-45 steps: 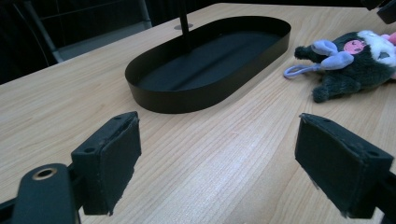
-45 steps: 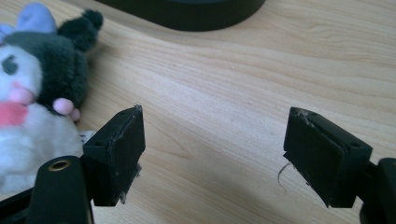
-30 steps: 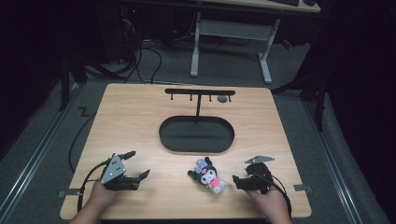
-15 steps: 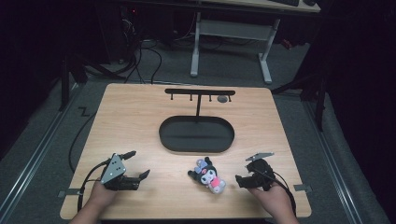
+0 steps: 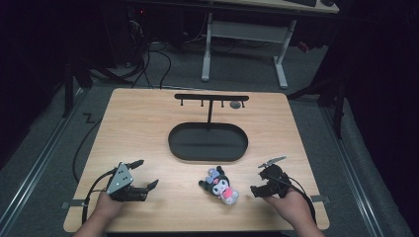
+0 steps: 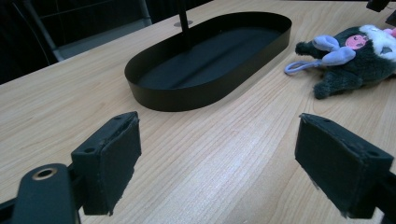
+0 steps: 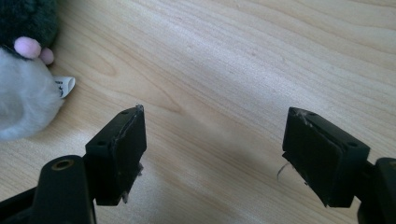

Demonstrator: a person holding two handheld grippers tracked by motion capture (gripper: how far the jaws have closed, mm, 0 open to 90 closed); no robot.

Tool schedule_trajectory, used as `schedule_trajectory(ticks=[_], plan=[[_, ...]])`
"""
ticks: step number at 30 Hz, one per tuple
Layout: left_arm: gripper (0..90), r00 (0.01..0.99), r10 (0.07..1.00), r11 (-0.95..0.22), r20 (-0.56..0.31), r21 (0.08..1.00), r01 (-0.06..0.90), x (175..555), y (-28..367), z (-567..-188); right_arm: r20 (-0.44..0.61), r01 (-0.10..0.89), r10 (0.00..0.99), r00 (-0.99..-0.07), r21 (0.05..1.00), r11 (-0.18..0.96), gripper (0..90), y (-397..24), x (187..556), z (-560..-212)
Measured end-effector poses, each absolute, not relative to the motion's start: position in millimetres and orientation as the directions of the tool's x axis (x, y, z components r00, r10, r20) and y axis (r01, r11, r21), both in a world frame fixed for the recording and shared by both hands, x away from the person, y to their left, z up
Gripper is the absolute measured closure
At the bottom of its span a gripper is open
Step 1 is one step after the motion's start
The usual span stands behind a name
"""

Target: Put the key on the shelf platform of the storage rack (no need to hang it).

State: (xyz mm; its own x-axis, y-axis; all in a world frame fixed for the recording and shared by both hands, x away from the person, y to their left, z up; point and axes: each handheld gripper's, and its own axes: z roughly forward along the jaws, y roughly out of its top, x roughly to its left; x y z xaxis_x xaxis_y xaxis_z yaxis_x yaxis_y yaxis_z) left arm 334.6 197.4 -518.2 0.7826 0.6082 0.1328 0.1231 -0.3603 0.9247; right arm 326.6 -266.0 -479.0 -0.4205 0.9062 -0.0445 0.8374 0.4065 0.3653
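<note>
right gripper (image 5: 260, 177), jaws spread and empty, rests just beside the plush toy (image 5: 221, 184) lying on the wooden table (image 5: 143, 128) in front of the black tray (image 5: 207, 142). left gripper (image 5: 146, 174) likewise spread. the toy looks soft, light and squashy; its dark body seems the surest hold.

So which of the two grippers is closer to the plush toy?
The right gripper: it sits just beside the plush toy, while the left gripper is farther off.
</note>
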Motion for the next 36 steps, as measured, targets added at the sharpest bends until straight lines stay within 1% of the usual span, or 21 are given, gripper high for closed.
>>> schedule_trajectory(ticks=[4, 8, 15, 23, 27, 33, 34, 35, 36], plan=[[15.4, 0.783, 0.607, -0.361, 0.134, 0.925, 0.122, 334.6, 197.2, -518.3, -0.051, 0.839, 0.902, -0.429, 0.347, 0.419, 21.7, -264.4, 328.3, -478.1], [15.4, 0.783, 0.608, -0.361, 0.132, 0.924, 0.124, 334.7, 197.3, -518.2, -0.074, 0.836, 0.888, -0.454, 0.308, 0.453, 21.5, -260.8, 330.9, -474.0], [15.4, 0.783, 0.608, -0.359, 0.13, 0.925, 0.125, 334.5, 197.5, -517.8, -0.068, 0.841, 0.877, -0.476, 0.255, 0.476, 21.5, -257.7, 332.9, -470.1], [15.4, 0.783, 0.607, -0.358, 0.133, 0.926, 0.12, 334.2, 197.8, -517.5, -0.094, 0.828, 0.856, -0.509, 0.219, 0.516, 20.3, -254.6, 333.3, -466.2], [15.3, 0.782, 0.61, -0.356, 0.13, 0.926, 0.124, 335.2, 197.1, -518.4, -0.108, 0.816, 0.846, -0.522, 0.223, 0.533, 17.5, -252.4, 333.9, -462.7], [15.4, 0.785, 0.604, -0.365, 0.136, 0.923, 0.12, 334.7, 196.6, -518.1, -0.099, 0.812, 0.837, -0.538, 0.207, 0.546, 12.2, -245.8, 332.7, -459.7], [15.4, 0.784, 0.607, -0.362, 0.133, 0.924, 0.123, 335.4, 196.6, -518.5, -0.09, 0.805, 0.828, -0.554, 0.197, 0.56, 7.6, -242.9, 331.8, -457.5], [15.4, 0.784, 0.607, -0.362, 0.133, 0.924, 0.123, 335.4, 196.6, -518.5, -0.09, 0.805, 0.828, -0.554, 0.197, 0.56, 7.6, -242.9, 331.8, -457.5], [15.4, 0.784, 0.606, -0.363, 0.132, 0.923, 0.125, 335.8, 196.8, -518.5, -0.081, 0.802, 0.822, -0.564, 0.183, 0.568, 3.8, -239.4, 330.6, -454.6]])
